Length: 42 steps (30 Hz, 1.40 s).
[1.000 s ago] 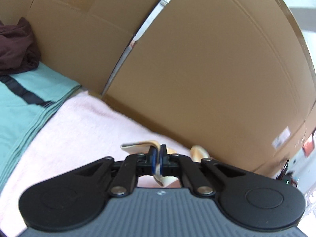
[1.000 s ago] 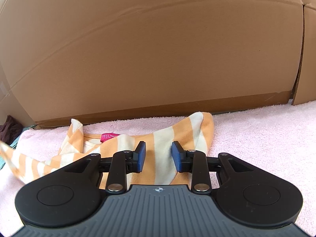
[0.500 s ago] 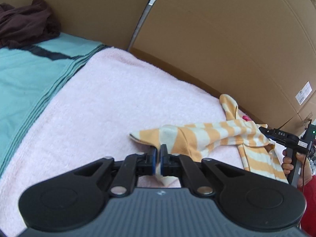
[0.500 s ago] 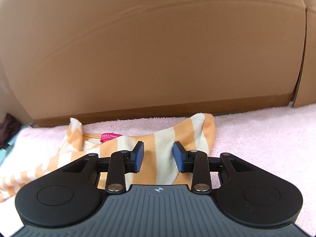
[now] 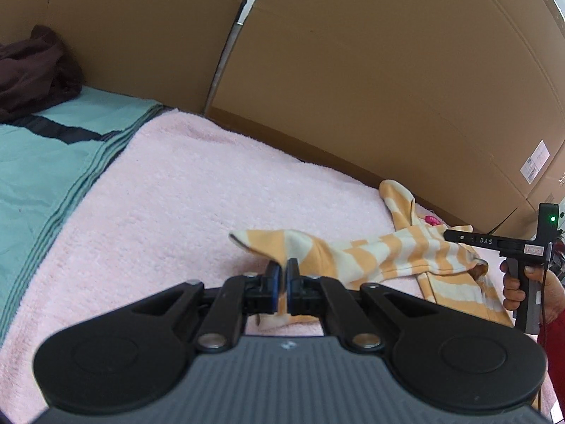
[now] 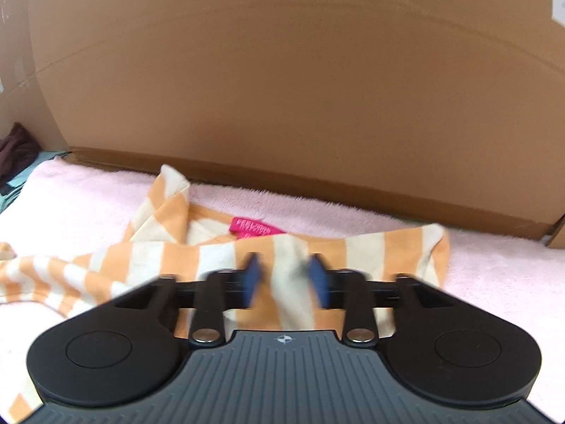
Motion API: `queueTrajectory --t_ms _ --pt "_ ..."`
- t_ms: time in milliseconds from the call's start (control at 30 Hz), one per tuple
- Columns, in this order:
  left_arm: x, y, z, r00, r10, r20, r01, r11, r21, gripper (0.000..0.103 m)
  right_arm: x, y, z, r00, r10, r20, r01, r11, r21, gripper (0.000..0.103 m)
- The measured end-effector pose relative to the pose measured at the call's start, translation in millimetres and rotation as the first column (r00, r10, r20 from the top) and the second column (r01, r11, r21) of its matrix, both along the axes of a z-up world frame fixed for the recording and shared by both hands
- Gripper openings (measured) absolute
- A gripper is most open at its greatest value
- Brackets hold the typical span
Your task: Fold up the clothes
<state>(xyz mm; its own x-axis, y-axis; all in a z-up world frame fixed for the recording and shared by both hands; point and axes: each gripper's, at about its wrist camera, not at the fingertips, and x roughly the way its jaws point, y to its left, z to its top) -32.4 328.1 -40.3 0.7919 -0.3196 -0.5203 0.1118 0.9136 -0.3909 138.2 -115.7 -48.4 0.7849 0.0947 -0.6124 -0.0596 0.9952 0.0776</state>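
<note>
1. The striped top (image 5: 381, 251) lies on the pink towel (image 5: 197, 190), near the cardboard wall (image 5: 388, 77), its body to the right and one sleeve stretched leftward.
2. The left tongs (image 5: 281, 282) are pinched on that sleeve's end; the sleeve's long axis runs from them to the right, toward the body.
3. The right tongs (image 6: 286, 279) stand wide apart astride a raised fold of the body, not gripping it as far as the blur shows.
4. My guess is that the left hand is the one to carry the sleeve rightward across the body, while the right pins the body.
</note>
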Motion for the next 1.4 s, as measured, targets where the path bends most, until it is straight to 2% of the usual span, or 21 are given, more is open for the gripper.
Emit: queueTrajectory --t_ms 167,333,400,467,500,567,633,700,767,833,867,900,933,967,1000,1033,1267,1400 --pt "8 7 13 0.998 0.033 0.047 -0.032 0.999 -0.030 0.000 0 -7 8 0.998 -0.054 0.044 0.050 0.995 0.092 0.005" --pt "12 17 32 0.992 0.061 0.108 -0.054 0.996 -0.066 0.000 7 -3 3 0.994 -0.096 0.042 0.091 0.990 0.107 0.005" --pt "13 21 37 0.989 0.068 0.127 -0.058 0.995 -0.080 0.000 12 1 -4 0.994 -0.109 0.016 0.108 0.991 0.084 0.005" --pt "11 20 33 0.992 0.052 0.118 -0.045 0.997 -0.066 0.000 9 0 -2 0.994 -0.107 0.017 0.106 0.991 0.078 0.011" --pt "10 19 29 0.994 0.044 0.101 -0.038 0.998 -0.059 0.000 6 0 2 0.993 -0.113 0.022 0.111 0.990 0.081 0.021" --pt "8 17 18 0.997 0.030 0.067 -0.026 0.998 -0.059 0.000 -4 0 13 0.993 -0.090 0.083 0.080 0.990 0.117 0.024" --pt "5 16 6 0.999 0.020 0.035 -0.017 0.998 -0.067 0.000 -6 11 23 0.996 -0.009 0.092 -0.001 0.993 0.115 0.025" --pt "2 16 -2 1.000 0.023 0.010 -0.022 0.997 -0.070 0.000 -2 35 24 0.994 0.096 0.049 -0.099 0.993 0.071 0.033" --pt "-1 19 -9 0.999 0.034 -0.009 -0.035 0.995 -0.091 0.000 2 58 20 0.986 0.167 0.023 -0.167 0.986 0.003 0.035" --pt "-3 22 -16 0.999 0.042 -0.026 -0.045 0.993 -0.111 0.000 6 82 14 0.979 0.205 0.016 -0.202 0.975 -0.094 0.035" --pt "-4 23 -18 0.999 0.042 -0.031 -0.045 0.992 -0.115 0.000 8 87 9 0.977 0.215 0.010 -0.213 0.972 -0.100 0.034" --pt "-5 23 -19 0.999 0.041 -0.034 -0.045 0.992 -0.118 0.000 10 89 5 0.975 0.222 -0.001 -0.221 0.971 -0.088 0.030" --pt "-6 22 -20 0.999 0.037 -0.035 -0.041 0.993 -0.113 0.000 11 90 1 0.974 0.225 -0.013 -0.226 0.971 -0.080 0.021" --pt "-7 21 -21 0.999 0.033 -0.035 -0.037 0.993 -0.109 0.000 10 92 -1 0.975 0.220 -0.008 -0.220 0.971 -0.094 0.018" --pt "-7 20 -22 0.999 0.027 -0.031 -0.030 0.994 -0.103 0.000 8 92 -1 0.976 0.219 -0.002 -0.219 0.972 -0.091 0.008" --pt "-7 19 -21 0.999 0.022 -0.026 -0.025 0.994 -0.104 0.000 7 91 0 0.976 0.219 0.003 -0.217 0.972 -0.088 0.005" --pt "1 22 0 0.997 0.049 0.062 -0.042 0.992 -0.118 0.000 1 89 17 0.981 0.161 0.105 -0.159 0.987 -0.022 0.004" --pt "6 25 15 0.990 0.071 0.118 -0.056 0.991 -0.121 0.000 13 91 12 0.986 0.102 0.130 -0.108 0.994 0.035 0.004"
